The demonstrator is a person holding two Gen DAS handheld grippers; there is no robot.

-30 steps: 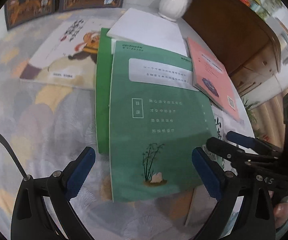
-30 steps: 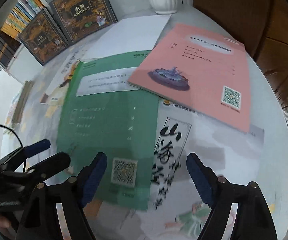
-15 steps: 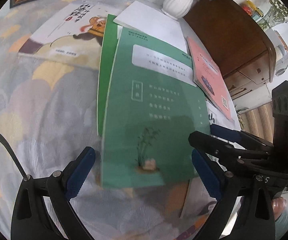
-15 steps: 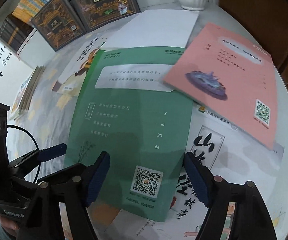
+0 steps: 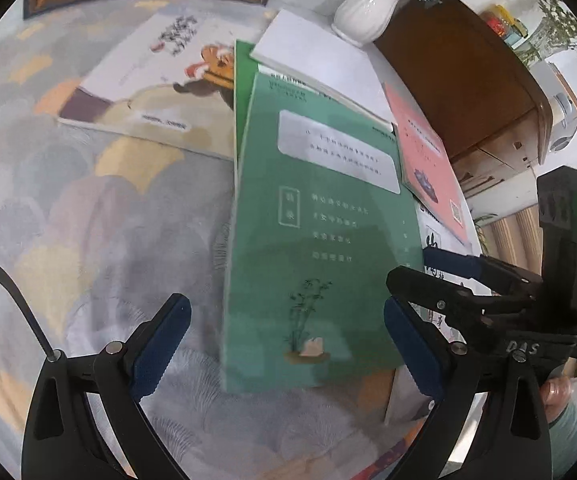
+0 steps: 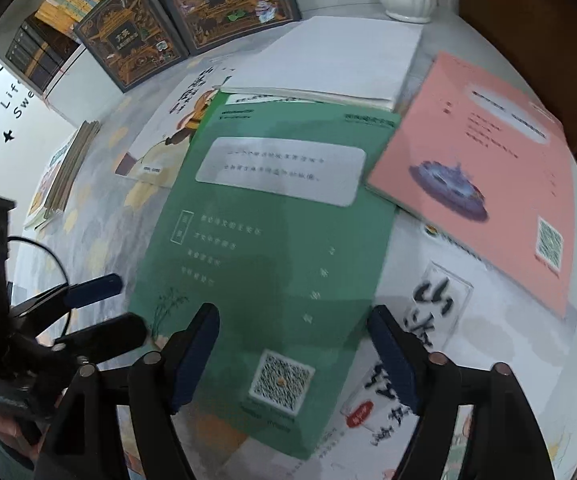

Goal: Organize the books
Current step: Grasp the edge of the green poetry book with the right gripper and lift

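**Books spread on the patterned table, both grippers over the green one**

Books lie loose on a round table (image 5: 88,216) with a pastel scallop pattern, and the green book (image 6: 272,240), back cover up with a pale text panel, a bamboo drawing and a QR code, is the landmark for the rest. It lies flat in the middle of the spread. Beyond its far edge sits a white book (image 6: 340,60), overlapping that edge. Further behind that stands a white vase (image 5: 364,16). To the right of the green book, a pink book (image 6: 484,172) rests with 1 corner lapping over the green cover. Under the green book's near right side lies a white book with black brush calligraphy (image 6: 436,312). To its far left a white picture book with a cartoon figure (image 5: 148,80) lies partly tucked under a second green cover (image 5: 242,92), which peeks out along the green book's left edge. Past that, 2 dark ornate books (image 6: 192,12) lean upright against the wall.

The right gripper (image 6: 294,356) hangs over the near end of the green book; its jaws are opening, and the blue pads (image 6: 192,356) stand either side of the QR code without pressing on anything. The left gripper (image 5: 284,344) hangs over the same near end from the left, its fingers spread wide and empty, the bamboo drawing showing between them. Each gripper is visible beside the other in its partner's view.
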